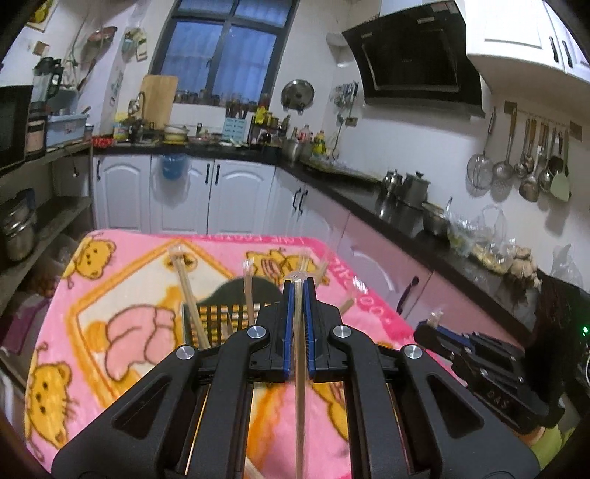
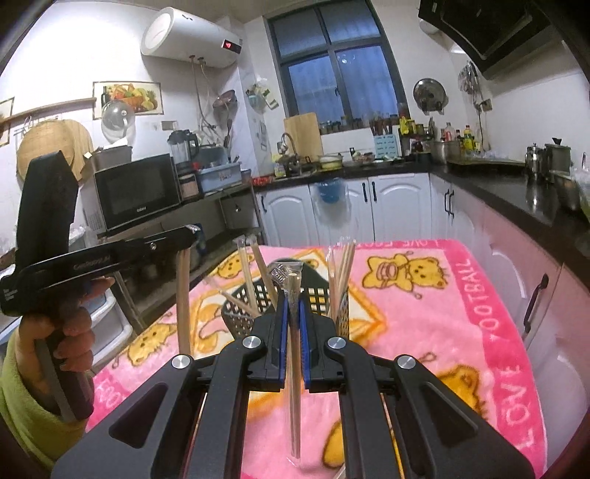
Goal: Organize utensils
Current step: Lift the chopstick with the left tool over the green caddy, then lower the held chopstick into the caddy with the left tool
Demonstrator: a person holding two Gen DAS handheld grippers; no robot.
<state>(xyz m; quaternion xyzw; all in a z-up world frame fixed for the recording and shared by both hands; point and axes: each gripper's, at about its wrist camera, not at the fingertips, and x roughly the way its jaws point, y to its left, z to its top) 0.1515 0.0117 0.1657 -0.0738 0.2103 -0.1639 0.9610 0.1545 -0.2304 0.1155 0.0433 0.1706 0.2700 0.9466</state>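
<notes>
A worktop draped in a pink cartoon-bear blanket (image 1: pixel 121 320) stands in a kitchen with white cabinets (image 2: pixel 398 213), a dark counter (image 1: pixel 387 206) and a window (image 2: pixel 332 62). On the blanket stands a black slotted utensil basket (image 2: pixel 313 291) holding wrapped chopsticks (image 2: pixel 343 269). The left gripper (image 1: pixel 298 291) has its fingers (image 1: pixel 288 324) pinching a wrapped chopstick pair (image 1: pixel 300 387) above the basket. The right gripper (image 2: pixel 291 298) has its fingers (image 2: pixel 304 331) pinching another wrapped pair (image 2: pixel 294 368), likewise near the basket.

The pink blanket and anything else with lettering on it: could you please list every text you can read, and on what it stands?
"LOVE FOOTBALL": on the border of the pink blanket, readable in the right wrist view.
Brand on the microwave: too small to read.
Red display on the water heater: blurred.
Lettering on the left tongs: too blurred.
</notes>
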